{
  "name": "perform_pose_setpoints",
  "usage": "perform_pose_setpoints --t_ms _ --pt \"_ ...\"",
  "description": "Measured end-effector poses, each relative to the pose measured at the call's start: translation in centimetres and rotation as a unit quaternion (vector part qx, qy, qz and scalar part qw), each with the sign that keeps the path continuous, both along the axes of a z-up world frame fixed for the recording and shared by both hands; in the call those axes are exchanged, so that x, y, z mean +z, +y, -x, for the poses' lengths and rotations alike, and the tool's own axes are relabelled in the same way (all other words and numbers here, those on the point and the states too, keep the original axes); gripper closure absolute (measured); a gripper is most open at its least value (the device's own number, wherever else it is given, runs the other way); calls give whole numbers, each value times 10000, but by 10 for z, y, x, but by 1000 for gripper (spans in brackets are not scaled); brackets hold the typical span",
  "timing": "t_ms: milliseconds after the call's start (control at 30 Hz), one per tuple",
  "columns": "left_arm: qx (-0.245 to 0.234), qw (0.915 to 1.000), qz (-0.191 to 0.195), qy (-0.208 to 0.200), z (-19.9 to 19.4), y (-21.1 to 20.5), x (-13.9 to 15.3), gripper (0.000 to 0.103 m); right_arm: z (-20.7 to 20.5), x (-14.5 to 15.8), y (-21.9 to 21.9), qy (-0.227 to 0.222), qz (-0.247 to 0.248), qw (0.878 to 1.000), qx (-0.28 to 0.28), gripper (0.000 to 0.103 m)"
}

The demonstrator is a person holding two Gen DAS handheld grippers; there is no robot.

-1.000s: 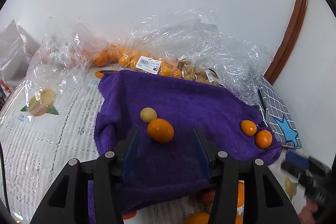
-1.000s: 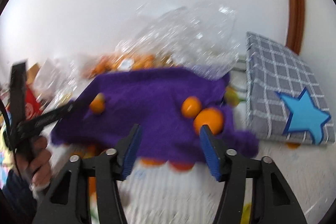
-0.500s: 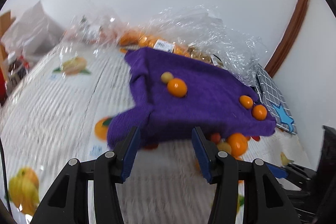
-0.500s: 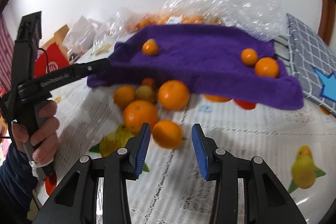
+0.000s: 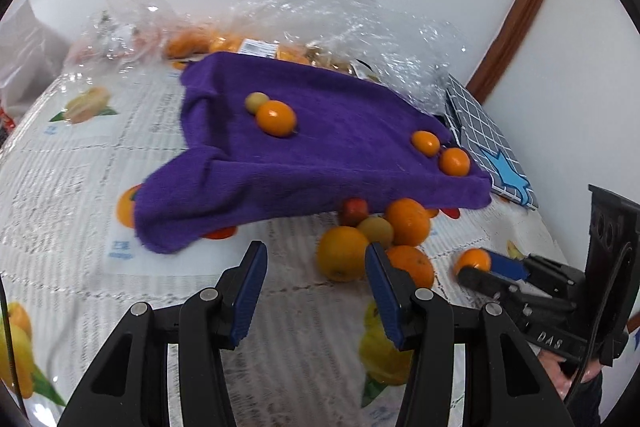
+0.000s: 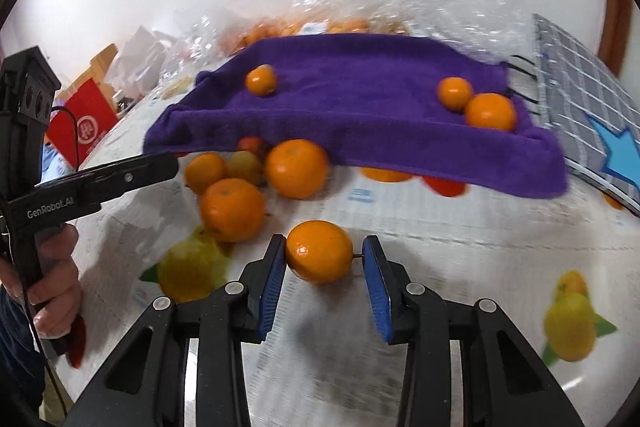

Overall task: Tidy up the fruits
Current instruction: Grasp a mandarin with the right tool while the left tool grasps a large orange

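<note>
The right tool [image 6: 324,259] has just been closing around one orange [image 6: 319,251] that sits on the worktop [image 6: 460,267]. The orange is between its blue pads, and the left pad looks like it touches the fruit, but a small gap shows on the right, so it is not pinched yet. The left tool [image 5: 316,267] is spread apart with nothing in it, and it hangs over the worktop near a little pile of oranges [image 5: 372,239]. A purple towel [image 5: 320,155] lies further back with a few small oranges [image 5: 276,117] on top of it. More fruit peeks out from under its front edge. Clear bags [image 5: 360,19] with fruit sit behind the towel. I think the job has only begun, because most of the fruit is loose and not sorted.
</note>
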State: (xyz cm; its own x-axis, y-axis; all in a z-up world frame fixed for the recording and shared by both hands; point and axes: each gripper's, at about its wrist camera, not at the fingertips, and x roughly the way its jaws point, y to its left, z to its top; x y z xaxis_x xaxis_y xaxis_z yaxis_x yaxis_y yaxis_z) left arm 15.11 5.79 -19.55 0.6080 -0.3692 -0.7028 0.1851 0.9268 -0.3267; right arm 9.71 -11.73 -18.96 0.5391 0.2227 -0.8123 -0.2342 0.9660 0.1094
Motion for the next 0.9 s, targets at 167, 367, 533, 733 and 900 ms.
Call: perform_pose_setpoints --t_ms 167,367,533,733,900 --pt "-57 9986 380 350 -15 -5 -8 55 5 7 -29 -233 183 9988 -397 64" --pt "-128 9981 419 424 -15 -9 -13 71 6 10 -47 -287 -261 9978 -528 64" --pt "468 9985 182 214 -7 7 -8 71 8 13 -53 -388 -482 9962 -608 64" --pt "774 9967 -12 238 -10 16 -11 71 5 11 -56 -314 -582 9951 -731 64" --pt "523 9977 -346 250 -13 2 -14 71 4 9 -54 -258 -576 9958 -657 64"
